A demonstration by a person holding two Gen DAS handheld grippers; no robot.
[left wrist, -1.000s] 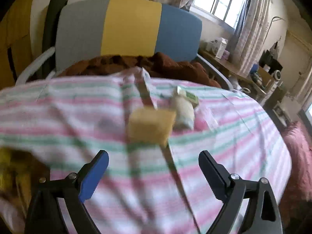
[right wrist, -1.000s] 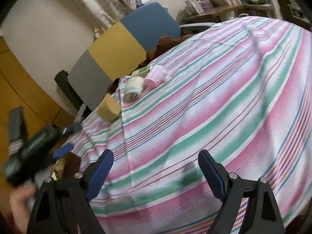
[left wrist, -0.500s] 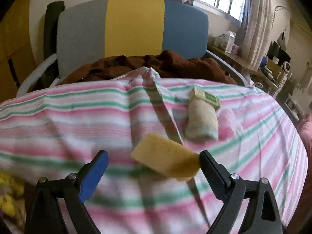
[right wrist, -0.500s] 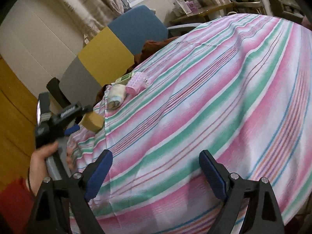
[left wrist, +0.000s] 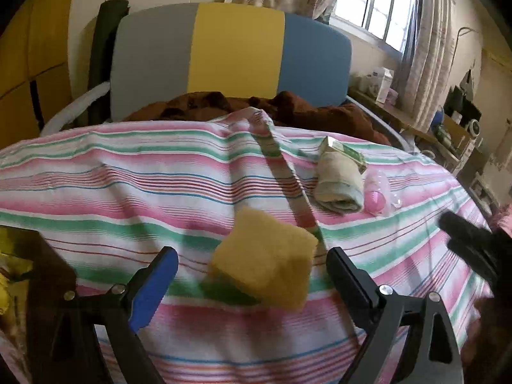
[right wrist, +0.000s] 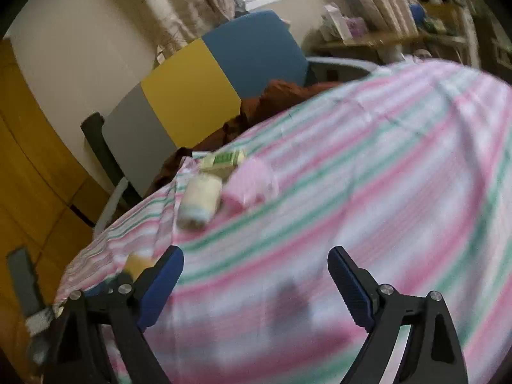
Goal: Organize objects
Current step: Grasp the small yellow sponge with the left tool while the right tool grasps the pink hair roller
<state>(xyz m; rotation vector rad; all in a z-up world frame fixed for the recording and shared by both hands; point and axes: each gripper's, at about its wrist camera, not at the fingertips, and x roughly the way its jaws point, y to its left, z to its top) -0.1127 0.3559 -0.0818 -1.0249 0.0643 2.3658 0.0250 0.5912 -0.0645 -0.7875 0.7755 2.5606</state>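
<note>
Nearby, green box [left wrist: 347,153], rolled towel [left wrist: 339,184]

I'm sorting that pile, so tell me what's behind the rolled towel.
Behind the towel lies a green and cream box, touching it; the towel covers the box's near end. Beyond it is brown cloth on the chair.

Yellow sponge [left wrist: 265,262] now sits low between the left gripper [left wrist: 251,268] fingers, jaws wide, not pressing it; a second ago it was farther ahead on the striped cloth [left wrist: 128,192]. Right gripper [right wrist: 256,272] view swings toward the rolled towel [right wrist: 201,201], green box [right wrist: 224,160] and pink item [right wrist: 248,182], now nearer and blurred. Its dark tip now enters the left view's right edge.
</note>
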